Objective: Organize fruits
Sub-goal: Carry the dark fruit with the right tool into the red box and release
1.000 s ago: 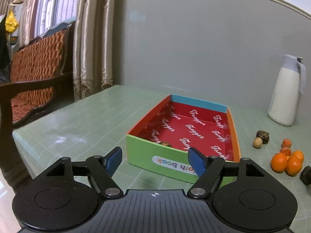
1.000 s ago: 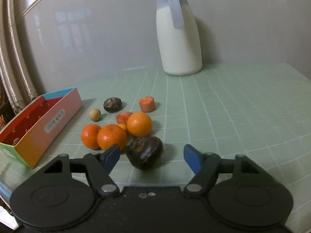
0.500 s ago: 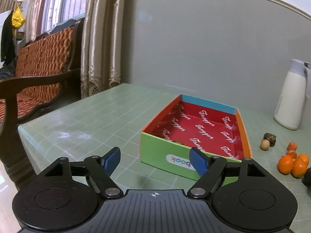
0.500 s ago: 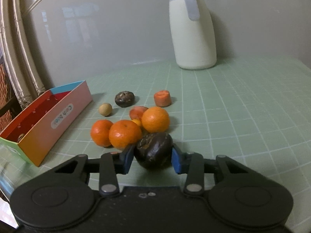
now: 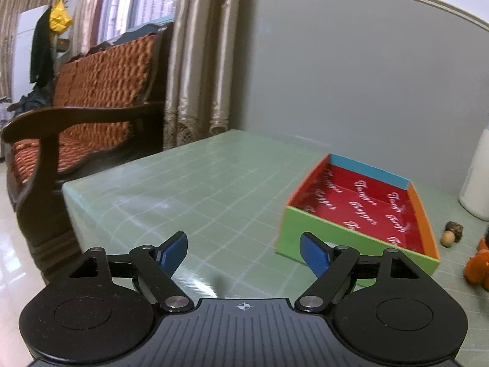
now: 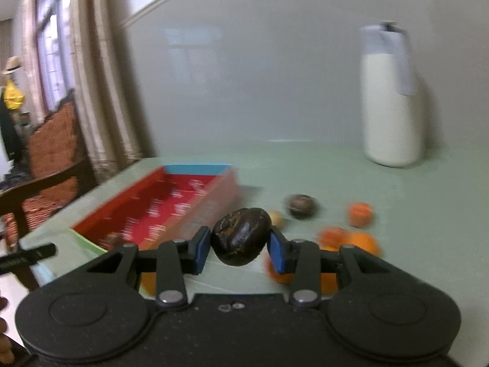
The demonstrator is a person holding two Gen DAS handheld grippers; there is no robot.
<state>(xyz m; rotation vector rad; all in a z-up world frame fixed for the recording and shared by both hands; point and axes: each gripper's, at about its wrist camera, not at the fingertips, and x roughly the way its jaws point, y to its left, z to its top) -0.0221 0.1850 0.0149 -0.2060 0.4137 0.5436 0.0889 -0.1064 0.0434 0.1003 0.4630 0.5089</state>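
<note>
In the right wrist view we see the right tool [image 6: 239, 248] closed on a dark, wrinkled fruit [image 6: 241, 236], its blue pads pressed against both flanks and the fruit carried clear of the green gridded surface [image 6: 412, 214]. We read the step in hand as the transfer phase: one fruit gripped and on its way to the box [image 6: 171, 202], whose red printed floor lies just beyond and to the left of the tool. Past the fruit rest the unsorted pieces: several oranges [image 6: 360, 241], a small tan fruit [image 6: 276, 217], a dark round one [image 6: 302, 205] and an orange stub [image 6: 360, 213]; blur keeps us from counting them with confidence. A white jug [image 6: 392, 104] stands by the far wall. In the left wrist view the left tool [image 5: 244, 252] holds nothing, its jaws opening over bare surface beside the box's green end. The next move, we judge, calls for bringing the fruit over the box wall, lowering it to the red floor and only then releasing.
</note>
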